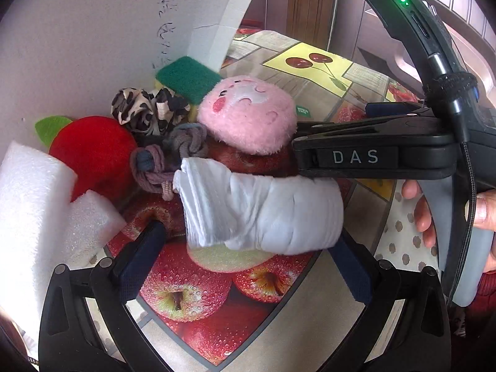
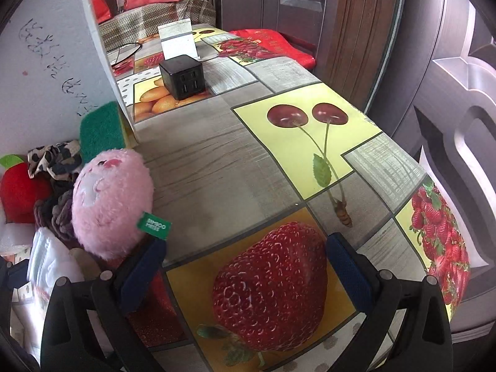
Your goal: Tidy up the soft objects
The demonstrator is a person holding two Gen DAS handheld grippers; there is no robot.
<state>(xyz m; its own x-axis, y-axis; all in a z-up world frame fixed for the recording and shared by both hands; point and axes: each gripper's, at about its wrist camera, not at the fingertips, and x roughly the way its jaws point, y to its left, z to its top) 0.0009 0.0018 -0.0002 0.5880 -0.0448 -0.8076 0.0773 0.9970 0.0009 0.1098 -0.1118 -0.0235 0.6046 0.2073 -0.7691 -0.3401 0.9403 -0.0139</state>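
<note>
A rolled white cloth (image 1: 263,210) lies on the fruit-print tablecloth (image 1: 192,294) just past my left gripper (image 1: 246,235), which is open; its blue pads flank the roll without pinching it. Behind it sits a pink plush (image 1: 248,111) (image 2: 111,198), beside a red plush apple (image 1: 93,152), a leopard scrunchie (image 1: 148,108), knotted grey-purple hair ties (image 1: 167,161) and a green sponge (image 1: 186,77). My right gripper (image 2: 246,240) stands open over a strawberry print with nothing between its fingers, and the pink plush is just left of its left finger. It enters the left wrist view from the right (image 1: 297,136).
White foam blocks (image 1: 31,201) lean at the left by the wall (image 1: 77,31). A black cube charger (image 2: 183,76) and a white card (image 2: 178,43) stand farther along the table. The table edge (image 2: 434,170) runs along the right, with a dark door beyond. A hand (image 1: 418,210) grips the right gripper's handle.
</note>
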